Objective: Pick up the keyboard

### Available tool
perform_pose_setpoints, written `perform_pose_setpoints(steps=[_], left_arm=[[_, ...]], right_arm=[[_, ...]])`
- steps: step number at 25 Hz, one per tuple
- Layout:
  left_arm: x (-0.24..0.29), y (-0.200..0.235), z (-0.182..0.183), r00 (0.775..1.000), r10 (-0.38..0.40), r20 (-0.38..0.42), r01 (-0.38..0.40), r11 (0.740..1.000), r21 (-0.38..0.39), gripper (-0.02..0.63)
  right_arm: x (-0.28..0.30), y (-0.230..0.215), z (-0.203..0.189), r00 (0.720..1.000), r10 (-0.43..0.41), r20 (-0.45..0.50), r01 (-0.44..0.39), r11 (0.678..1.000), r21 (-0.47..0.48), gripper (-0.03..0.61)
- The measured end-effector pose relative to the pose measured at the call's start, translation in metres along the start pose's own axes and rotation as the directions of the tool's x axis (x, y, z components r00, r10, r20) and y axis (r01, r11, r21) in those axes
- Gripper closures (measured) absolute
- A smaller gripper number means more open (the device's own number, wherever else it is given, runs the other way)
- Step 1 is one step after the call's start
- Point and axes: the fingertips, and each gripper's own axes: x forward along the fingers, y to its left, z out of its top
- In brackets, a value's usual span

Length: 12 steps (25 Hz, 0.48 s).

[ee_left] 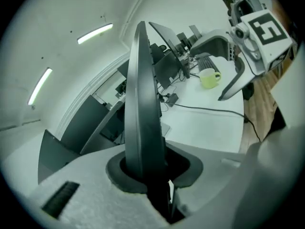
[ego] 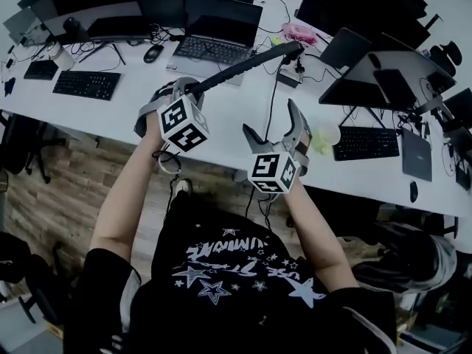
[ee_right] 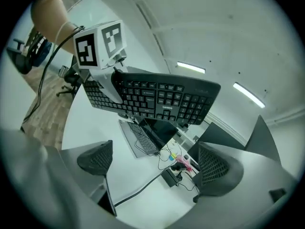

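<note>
A black keyboard (ego: 251, 63) hangs in the air over the white desk (ego: 221, 124), seen edge-on in the head view. My left gripper (ego: 193, 88) is shut on its near end. The left gripper view shows the keyboard (ee_left: 141, 104) standing on edge between the pads of that gripper (ee_left: 147, 168). In the right gripper view the keyboard's keys (ee_right: 152, 97) face the camera. My right gripper (ego: 270, 116) is open and empty to the right of the keyboard, apart from it; nothing lies between its fingers (ee_right: 155, 163).
An open laptop (ego: 214, 39) sits behind the lifted keyboard, with a mouse (ego: 153, 53) beside it. Other keyboards lie at left (ego: 87, 84) and right (ego: 366, 142). A green cup (ego: 324, 135) stands near the right gripper. Monitors (ego: 369, 72) line the far side. A cable (ego: 274, 98) crosses the desk.
</note>
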Motion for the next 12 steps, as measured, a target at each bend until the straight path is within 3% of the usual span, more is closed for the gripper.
perform_pose_setpoints(steps=[3,5,9,12], left_arm=[[-0.020,-0.004,0.007,0.997,0.064,0.042,-0.059,0.991,-0.122,0.526],[-0.035,-0.007,0.009,0.993,0.090,0.076,-0.070,0.968,-0.241,0.526],[-0.061,-0.006,0.010,0.984,0.098,0.149,-0.014,0.877,-0.481,0.526],[-0.076,-0.002,0.001,0.978,0.114,0.175,0.013,0.803,-0.596,0.526]], right_arm=[[-0.011,-0.006,-0.002,0.999,0.023,0.047,-0.026,0.997,0.078,0.012],[-0.015,-0.008,-0.002,0.996,0.046,0.077,-0.056,0.990,0.132,0.012],[-0.014,-0.010,-0.006,0.991,0.080,0.109,-0.106,0.959,0.264,0.014],[-0.010,-0.008,-0.006,0.988,0.096,0.118,-0.131,0.932,0.337,0.035]])
